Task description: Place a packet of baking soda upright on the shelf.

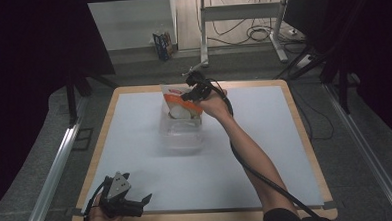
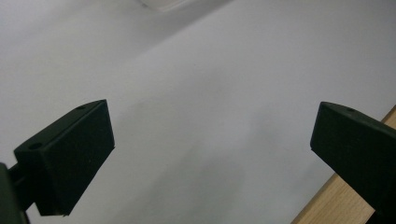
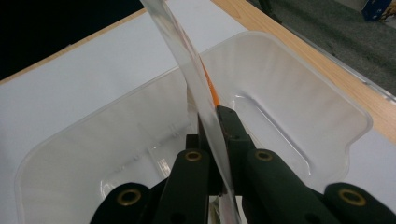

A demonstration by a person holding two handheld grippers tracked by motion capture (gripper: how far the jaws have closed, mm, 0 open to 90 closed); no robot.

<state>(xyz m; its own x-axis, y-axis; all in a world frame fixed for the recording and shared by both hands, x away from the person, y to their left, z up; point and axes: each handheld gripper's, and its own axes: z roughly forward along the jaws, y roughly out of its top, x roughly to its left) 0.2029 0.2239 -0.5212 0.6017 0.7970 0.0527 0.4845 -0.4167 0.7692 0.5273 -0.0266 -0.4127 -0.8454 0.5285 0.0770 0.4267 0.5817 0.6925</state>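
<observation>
Clear plastic bin point(image 1: 181, 132) sits toward the far middle of the white table top point(image 1: 266, 152), which has a pale wooden edge point(image 1: 305, 135). Right gripper point(image 1: 189, 93) is held out over the bin's far end, the person's right arm point(image 1: 251, 153) reaching across the table from the near side. In the right gripper view the jaws are closed tight on a thin, flat transparent packet point(image 3: 196, 79) with an orange strip along it; the packet stands on edge, rising up and away above the open bin point(image 3: 280, 107). In the high view the same packet point(image 1: 179, 102) shows as an orange-and-white pouch, upright, its lower part inside the bin's far end. Whether it touches the bin floor cannot be told.

Left gripper point(image 1: 138, 203) rests low at the near left corner of the table, in the left hand point(image 1: 101, 219). Its jaws are spread wide with nothing between them; the left gripper view shows bare white surface point(image 2: 201, 116) in the gap and a sliver of wooden edge point(image 2: 327, 205) at lower right.
</observation>
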